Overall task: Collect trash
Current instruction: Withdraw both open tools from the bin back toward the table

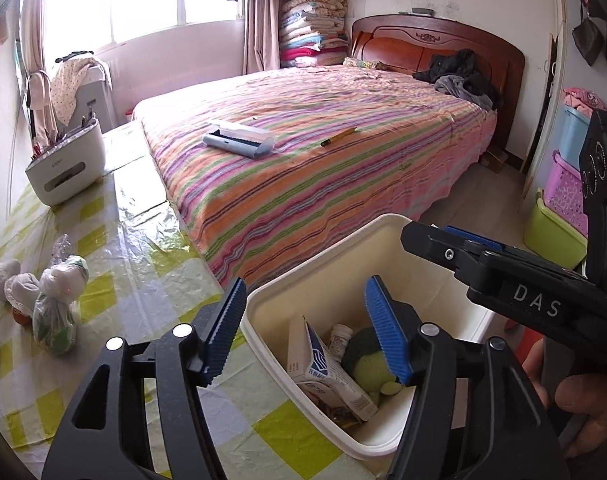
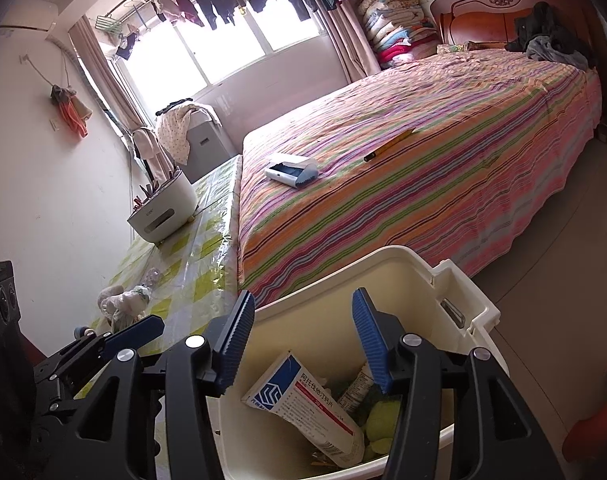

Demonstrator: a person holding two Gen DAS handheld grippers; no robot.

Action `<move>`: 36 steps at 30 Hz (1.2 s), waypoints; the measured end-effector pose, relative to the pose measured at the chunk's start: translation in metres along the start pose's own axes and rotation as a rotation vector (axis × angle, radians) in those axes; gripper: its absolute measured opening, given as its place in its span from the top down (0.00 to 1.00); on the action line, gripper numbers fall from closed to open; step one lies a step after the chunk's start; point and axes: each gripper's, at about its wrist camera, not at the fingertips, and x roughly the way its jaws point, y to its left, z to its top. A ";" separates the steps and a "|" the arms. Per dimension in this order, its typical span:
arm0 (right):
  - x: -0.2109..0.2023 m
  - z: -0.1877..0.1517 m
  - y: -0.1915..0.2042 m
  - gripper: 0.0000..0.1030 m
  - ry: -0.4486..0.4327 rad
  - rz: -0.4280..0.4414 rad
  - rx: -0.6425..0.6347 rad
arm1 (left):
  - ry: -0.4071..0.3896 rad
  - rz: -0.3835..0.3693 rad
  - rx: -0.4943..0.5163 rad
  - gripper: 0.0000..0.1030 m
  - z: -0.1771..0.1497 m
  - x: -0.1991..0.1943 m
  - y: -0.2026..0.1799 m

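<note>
A cream plastic bin [image 1: 323, 268] stands at the edge of the checked table, just below both grippers. Inside lie a white and blue medicine box [image 1: 315, 364], a small bottle [image 1: 340, 338] and a green-yellow lump [image 1: 369, 364]. My left gripper [image 1: 305, 332] hangs open over the bin's near rim, with nothing between its blue pads. My right gripper [image 2: 305, 336] is open above the bin [image 2: 403, 258] too, over the medicine box [image 2: 303, 400], and holds nothing. Tied plastic bags and wadded tissue [image 1: 55, 300] lie on the table to the left.
A white desk organiser [image 1: 65, 164] with pens stands farther back on the table. The striped bed [image 1: 323, 152] carries a grey-white case [image 1: 239, 140] and a yellow cutter [image 1: 338, 137]. Stacked coloured baskets [image 1: 563, 184] stand on the right. A person's hand [image 1: 575, 400] grips the right tool.
</note>
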 end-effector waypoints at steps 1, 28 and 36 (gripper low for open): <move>0.000 0.000 0.000 0.51 0.000 0.001 0.000 | 0.000 0.001 0.001 0.38 0.000 -0.001 0.000; 0.023 -0.010 0.051 0.38 0.045 0.029 -0.029 | 0.024 0.088 -0.061 0.24 -0.018 -0.024 0.075; 0.035 -0.018 0.076 0.38 0.074 0.040 -0.052 | 0.047 0.103 -0.110 0.23 -0.029 -0.030 0.105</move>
